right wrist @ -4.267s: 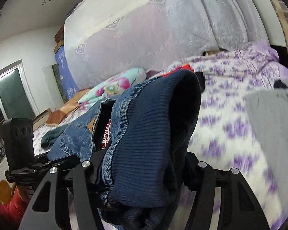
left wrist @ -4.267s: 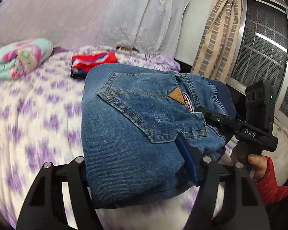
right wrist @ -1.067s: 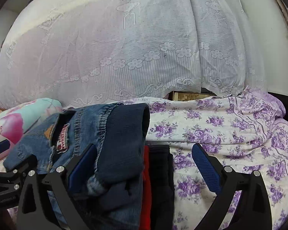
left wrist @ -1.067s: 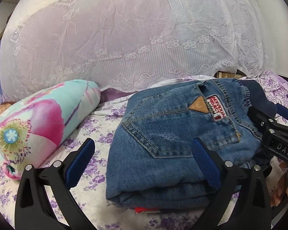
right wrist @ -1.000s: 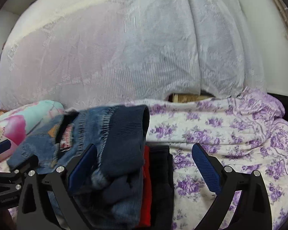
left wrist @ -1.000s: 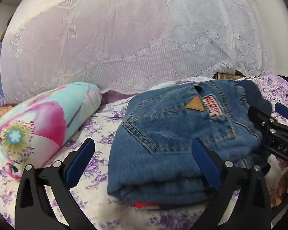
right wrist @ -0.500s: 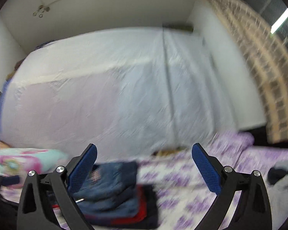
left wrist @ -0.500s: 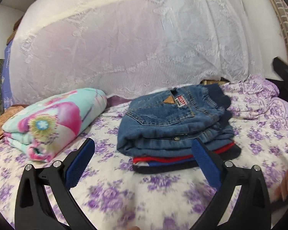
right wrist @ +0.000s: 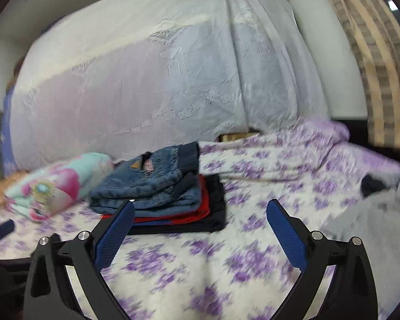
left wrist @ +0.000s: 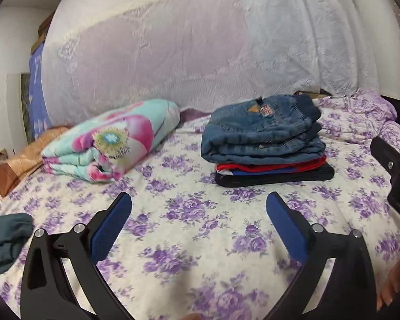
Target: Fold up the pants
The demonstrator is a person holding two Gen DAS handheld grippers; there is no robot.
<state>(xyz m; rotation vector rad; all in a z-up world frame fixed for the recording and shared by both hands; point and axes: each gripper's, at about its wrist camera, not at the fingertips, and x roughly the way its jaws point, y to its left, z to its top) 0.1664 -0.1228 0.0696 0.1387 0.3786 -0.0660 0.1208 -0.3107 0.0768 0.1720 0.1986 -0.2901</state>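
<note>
The folded blue jeans (left wrist: pixel 261 130) lie on top of a stack of folded clothes, above a red garment (left wrist: pixel 269 166) and a black one (left wrist: pixel 274 178), on the floral bed. In the right wrist view the jeans (right wrist: pixel 152 184) top the same stack. My left gripper (left wrist: pixel 198 210) is open and empty, well short of the stack. My right gripper (right wrist: pixel 200 216) is open and empty, just in front of the stack. Part of the right gripper's body (left wrist: pixel 394 170) shows at the left view's right edge.
A rolled floral blanket (left wrist: pixel 112 141) lies left of the stack. A teal garment (left wrist: pixel 5 237) sits at the bed's near left. Grey and dark clothes (right wrist: pixel 373 205) lie at the right. The bed sheet (left wrist: pixel 200 253) spreads in front. A lace-covered headboard (left wrist: pixel 186 53) stands behind.
Both grippers let go of the jeans on the stack and have pulled back away from it. The stack now appears farther off in both views.
</note>
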